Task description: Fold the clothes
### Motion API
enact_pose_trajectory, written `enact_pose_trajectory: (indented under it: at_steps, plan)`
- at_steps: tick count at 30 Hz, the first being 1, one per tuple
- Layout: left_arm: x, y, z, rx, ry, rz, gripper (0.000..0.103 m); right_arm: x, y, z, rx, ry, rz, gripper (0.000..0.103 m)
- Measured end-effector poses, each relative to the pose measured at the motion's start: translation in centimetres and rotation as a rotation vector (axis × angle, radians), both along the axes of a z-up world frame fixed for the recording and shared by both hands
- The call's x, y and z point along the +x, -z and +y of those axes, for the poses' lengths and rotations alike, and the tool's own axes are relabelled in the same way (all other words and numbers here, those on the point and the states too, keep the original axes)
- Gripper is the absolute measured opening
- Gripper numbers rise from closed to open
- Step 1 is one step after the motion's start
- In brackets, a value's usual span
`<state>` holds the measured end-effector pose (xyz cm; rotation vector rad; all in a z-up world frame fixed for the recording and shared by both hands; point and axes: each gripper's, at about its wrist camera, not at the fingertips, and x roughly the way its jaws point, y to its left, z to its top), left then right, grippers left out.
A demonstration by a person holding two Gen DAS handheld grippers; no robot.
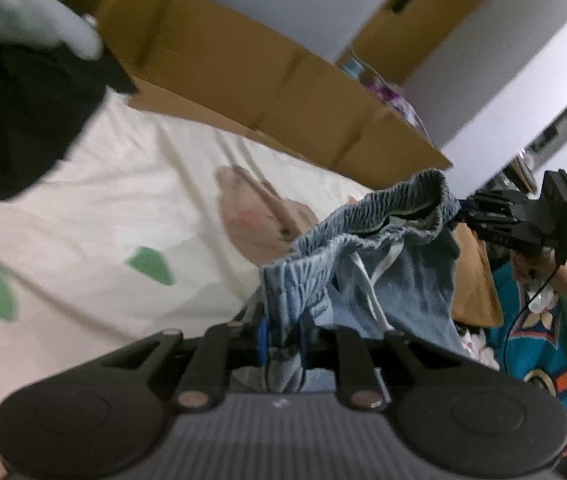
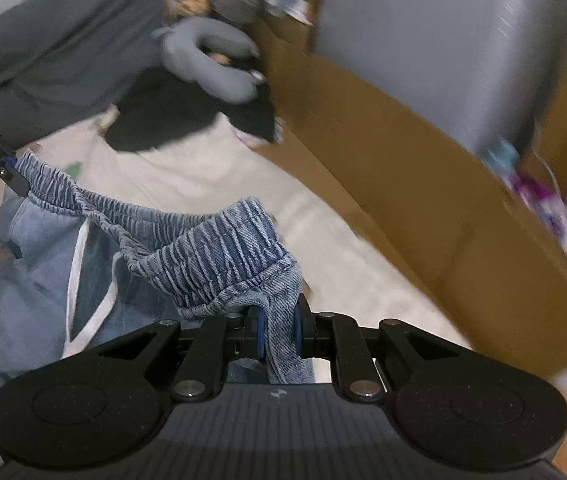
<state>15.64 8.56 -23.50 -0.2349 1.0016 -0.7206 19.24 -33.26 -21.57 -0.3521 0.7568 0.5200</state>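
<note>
I hold a pair of blue denim shorts (image 1: 367,280) up off the bed (image 1: 123,208), one gripper in each hand. The fingers (image 1: 262,342) of my left gripper (image 1: 283,340) are pinching one end of the gathered elastic waistband, with a fold of denim squeezed between the blue pads. The fingers (image 2: 298,330) of my right gripper (image 2: 279,332) are pinching the other end of the waistband in the same way, a strip of denim running down between them.

The waistband sags in a loose curve between the two grippers, and the rest of the shorts hangs below it. A white drawstring (image 2: 73,280) dangles from the front of the waistband.

In the left wrist view my right gripper shows at the right edge, gripping the far end of the waistband, with my right hand (image 1: 539,272) behind it and a thin black cable trailing down.

The bed has a cream sheet printed with green leaves and a pink cartoon figure. A dark garment (image 2: 187,116) lies at the far edge of the bed, with a grey neck pillow (image 2: 211,68) resting against it. A long brown cardboard box (image 2: 423,208) stands along the far side of the bed.
</note>
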Motion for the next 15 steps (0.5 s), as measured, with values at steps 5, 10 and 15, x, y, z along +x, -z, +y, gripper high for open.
enact_pose_trajectory:
  at_steps: [5, 10, 15]
  plan:
    - [-2.4, -3.1, 4.3, 0.041, -0.094, -0.021, 0.015, 2.3, -2.4, 5.0, 0.013, -0.130, -0.025, 0.013]
    - [-5.1, -5.7, 8.2, 0.067, -0.195, -0.037, 0.015, 5.0, -4.7, 10.3, 0.037, -0.240, -0.037, 0.013]
    - [-7.8, -7.4, 11.8, 0.067, -0.278, -0.034, 0.015, 7.4, -6.5, 15.8, 0.059, -0.338, -0.044, 0.012]
